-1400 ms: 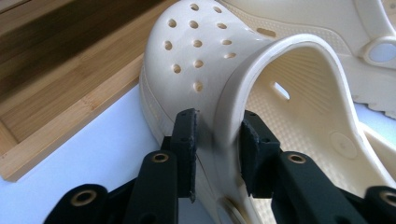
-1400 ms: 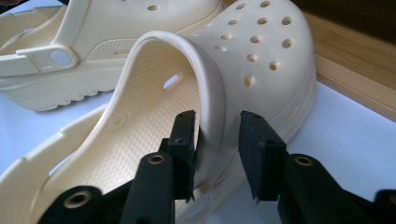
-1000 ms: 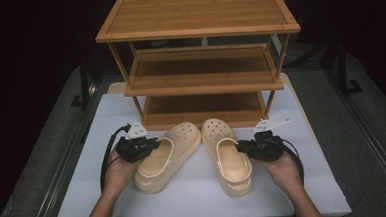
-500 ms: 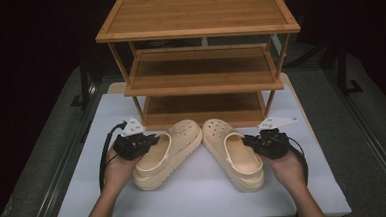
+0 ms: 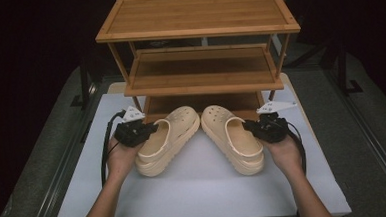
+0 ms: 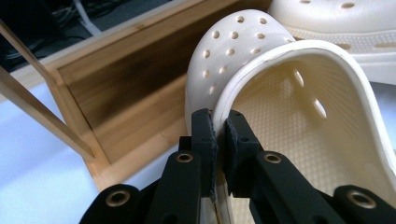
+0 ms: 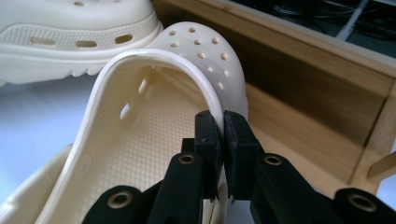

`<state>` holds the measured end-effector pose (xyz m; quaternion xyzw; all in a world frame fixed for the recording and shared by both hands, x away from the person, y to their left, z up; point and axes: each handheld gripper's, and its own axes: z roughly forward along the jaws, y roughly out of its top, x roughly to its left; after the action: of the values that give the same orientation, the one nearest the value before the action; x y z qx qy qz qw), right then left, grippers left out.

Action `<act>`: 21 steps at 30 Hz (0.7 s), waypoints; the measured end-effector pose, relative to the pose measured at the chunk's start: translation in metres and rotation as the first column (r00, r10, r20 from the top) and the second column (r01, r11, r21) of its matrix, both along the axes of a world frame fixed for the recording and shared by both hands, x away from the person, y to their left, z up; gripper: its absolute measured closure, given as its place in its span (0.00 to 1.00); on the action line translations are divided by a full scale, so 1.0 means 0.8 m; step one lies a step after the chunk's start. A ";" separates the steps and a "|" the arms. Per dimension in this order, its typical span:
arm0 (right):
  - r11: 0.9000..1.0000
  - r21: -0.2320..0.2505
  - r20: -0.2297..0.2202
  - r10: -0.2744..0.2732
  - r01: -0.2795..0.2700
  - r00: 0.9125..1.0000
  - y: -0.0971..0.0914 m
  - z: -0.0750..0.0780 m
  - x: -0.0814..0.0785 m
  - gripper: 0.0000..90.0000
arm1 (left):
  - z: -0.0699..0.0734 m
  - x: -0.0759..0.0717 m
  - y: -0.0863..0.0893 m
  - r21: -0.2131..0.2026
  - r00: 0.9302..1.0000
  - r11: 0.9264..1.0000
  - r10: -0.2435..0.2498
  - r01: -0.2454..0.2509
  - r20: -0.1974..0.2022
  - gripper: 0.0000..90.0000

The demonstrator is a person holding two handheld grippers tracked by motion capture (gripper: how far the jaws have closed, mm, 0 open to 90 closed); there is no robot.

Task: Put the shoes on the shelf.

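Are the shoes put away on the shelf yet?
Not yet. Done: the left gripper is shut on the outer rim of the left clog, and the right gripper on the rim of the right clog. In hand: both clogs sit toes-first before the wooden rack on the white table. Left: probably setting them onto a shelf; all three look bare.

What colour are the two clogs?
Both clogs are pale cream; clearest in the high view.

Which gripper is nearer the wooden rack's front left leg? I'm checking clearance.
Left. The left gripper grips a cream clog just below-left of that front left leg; the right gripper sits across, near the rack's right side.
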<state>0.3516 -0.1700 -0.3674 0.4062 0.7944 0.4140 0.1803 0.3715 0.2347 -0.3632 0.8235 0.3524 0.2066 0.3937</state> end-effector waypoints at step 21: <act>0.989 0.021 0.039 -0.145 0.144 0.989 0.011 -0.014 0.084 0.94 | -0.024 0.080 -0.040 0.033 0.989 0.991 0.129 -0.132 0.071 0.93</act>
<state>0.4184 -0.1616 -0.3785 0.4559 0.7551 0.4154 0.2222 0.4358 0.2030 -0.3824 0.7984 0.3878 0.2665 0.3757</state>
